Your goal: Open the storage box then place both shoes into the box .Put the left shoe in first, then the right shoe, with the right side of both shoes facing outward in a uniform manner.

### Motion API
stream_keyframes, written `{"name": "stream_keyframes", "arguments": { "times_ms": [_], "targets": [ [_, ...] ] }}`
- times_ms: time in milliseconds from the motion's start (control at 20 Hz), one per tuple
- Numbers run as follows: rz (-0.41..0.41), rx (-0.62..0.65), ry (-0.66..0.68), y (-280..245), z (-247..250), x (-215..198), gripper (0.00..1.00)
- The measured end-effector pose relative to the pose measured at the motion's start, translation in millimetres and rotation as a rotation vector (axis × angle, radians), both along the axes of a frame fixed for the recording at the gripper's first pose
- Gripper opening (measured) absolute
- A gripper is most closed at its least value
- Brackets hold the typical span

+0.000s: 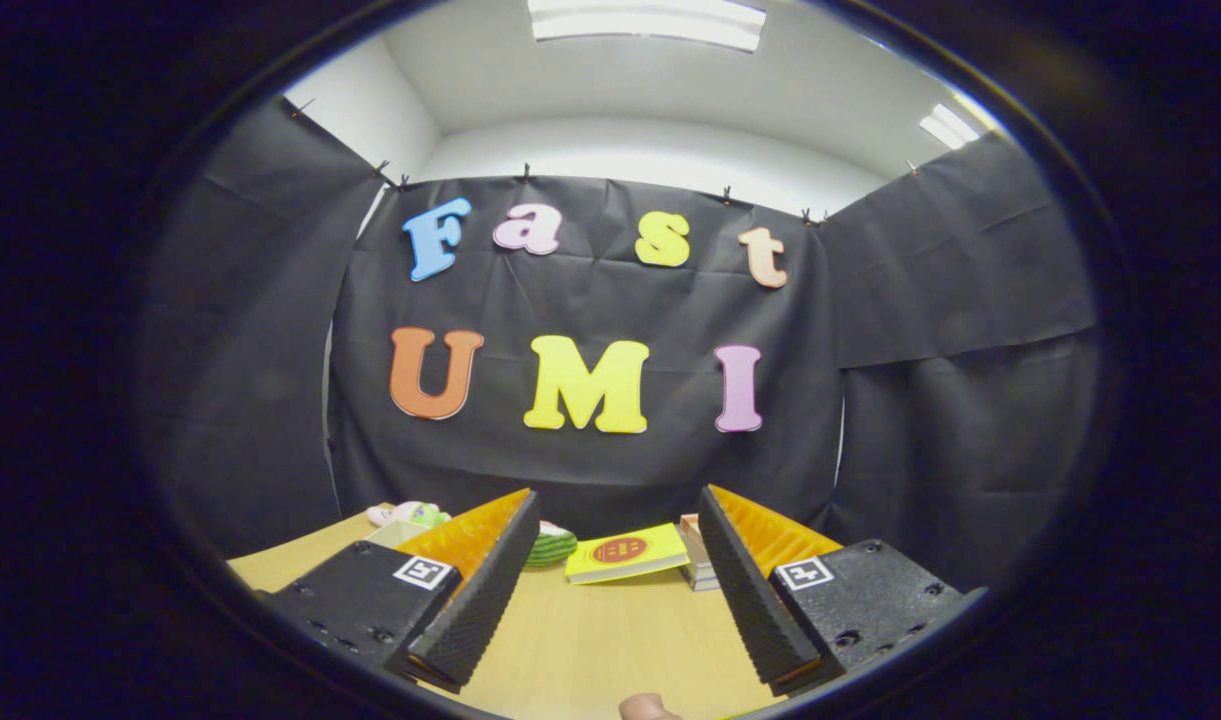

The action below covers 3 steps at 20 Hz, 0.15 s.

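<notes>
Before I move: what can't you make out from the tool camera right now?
- Tool open, nothing between its fingers.
- Green thing beyond the fingers: partly behind the left finger, too small to identify.
- Stack beside the yellow book: mostly hidden by the right finger.
- Pale items: too small, part hidden by that left finger.

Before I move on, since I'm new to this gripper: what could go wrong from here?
The fingers are open over bare table, aimed at a yellow book and a book stack; pushing ahead could knock them. A fingertip sits near the fingers and could get pinched.
</notes>
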<state>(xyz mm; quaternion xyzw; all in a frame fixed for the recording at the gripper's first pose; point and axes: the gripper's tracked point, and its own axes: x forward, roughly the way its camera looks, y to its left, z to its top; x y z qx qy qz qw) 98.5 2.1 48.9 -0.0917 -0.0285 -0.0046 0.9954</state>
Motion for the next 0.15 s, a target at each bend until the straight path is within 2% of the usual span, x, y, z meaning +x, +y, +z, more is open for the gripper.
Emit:
{"name": "stream_keyframes", "arguments": {
  "times_ms": [150],
  "targets": [
    [0.022,0.012,0.001,1.1,-2.1,-4.6,1.00]
  ]
}}
